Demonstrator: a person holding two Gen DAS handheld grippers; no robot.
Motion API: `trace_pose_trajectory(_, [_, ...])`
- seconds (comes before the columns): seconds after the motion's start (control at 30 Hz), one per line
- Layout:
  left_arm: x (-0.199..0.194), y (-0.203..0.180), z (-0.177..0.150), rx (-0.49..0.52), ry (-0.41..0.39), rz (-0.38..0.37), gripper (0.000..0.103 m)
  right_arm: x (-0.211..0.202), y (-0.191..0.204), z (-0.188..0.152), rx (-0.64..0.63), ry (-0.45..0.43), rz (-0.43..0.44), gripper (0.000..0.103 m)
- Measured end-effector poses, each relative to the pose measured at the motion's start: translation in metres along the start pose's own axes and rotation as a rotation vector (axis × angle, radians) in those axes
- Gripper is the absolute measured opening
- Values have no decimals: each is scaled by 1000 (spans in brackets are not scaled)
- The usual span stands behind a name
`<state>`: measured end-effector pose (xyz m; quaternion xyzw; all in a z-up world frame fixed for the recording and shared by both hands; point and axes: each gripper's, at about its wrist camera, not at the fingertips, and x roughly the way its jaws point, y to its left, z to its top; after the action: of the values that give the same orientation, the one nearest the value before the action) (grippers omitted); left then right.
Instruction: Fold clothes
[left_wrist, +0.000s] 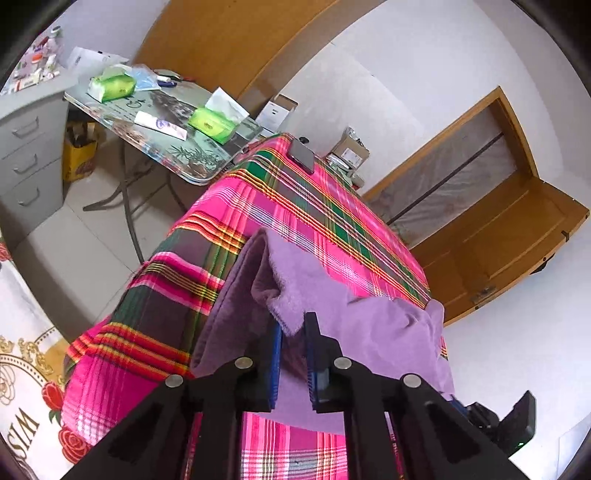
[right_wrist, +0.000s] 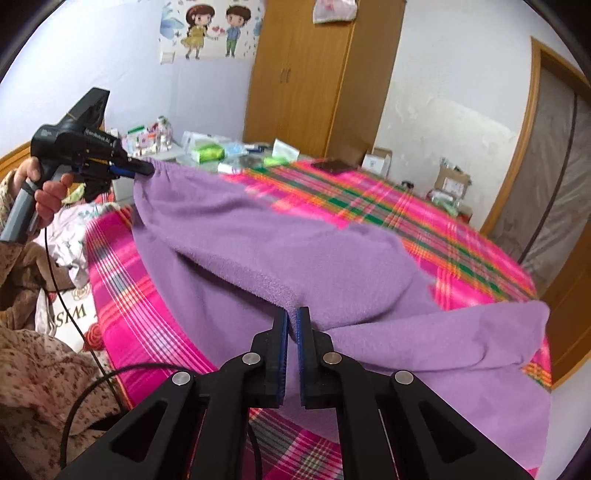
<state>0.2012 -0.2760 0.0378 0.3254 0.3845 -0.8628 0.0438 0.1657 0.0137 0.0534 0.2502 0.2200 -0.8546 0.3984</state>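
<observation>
Right gripper (right_wrist: 291, 325) pinches the purple cloth (right_wrist: 280, 236) at its near edge, left gripper (right_wrist: 146, 169) at ten o'clock nips its far corner, lifting it over the plaid bed (right_wrist: 424, 218), phone (right_wrist: 330, 166) at twelve

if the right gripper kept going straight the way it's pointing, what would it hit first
The purple garment: the right gripper is already shut on its edge, so pushing on would drive into that raised cloth, then probably the plaid bedspread beyond. Depth is hard to judge.

Wrist views — close, downward, shared bedspread (left_wrist: 295, 206)
</observation>
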Motion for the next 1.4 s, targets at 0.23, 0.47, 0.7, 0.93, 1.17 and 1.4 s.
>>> trace_pose_trajectory(0.23, [22, 29, -18, -70, 87, 82, 12, 11, 1, -15, -16, 76, 41, 5])
trace_pose_trajectory(0.47, [27, 27, -22, -11, 79, 127, 13, 34, 7, -31, -11, 146, 71, 5])
trace_pose_trajectory(0.7, [25, 27, -23, -19, 61, 130, 13, 27, 11, -36, 1, 126, 71, 6])
trace_pose_trajectory(0.93, [22, 25, -16, -12, 26, 160, 13, 13, 15, -26, 7, 74, 79, 6])
trace_pose_trajectory(1.17, [28, 33, -19, -35, 33, 172, 14, 33, 17, -42, 34, 150, 126, 6])
trace_pose_trajectory(1.4, [11, 9, -28, 15, -9, 238, 22, 34, 14, -46, 68, 165, 155, 13])
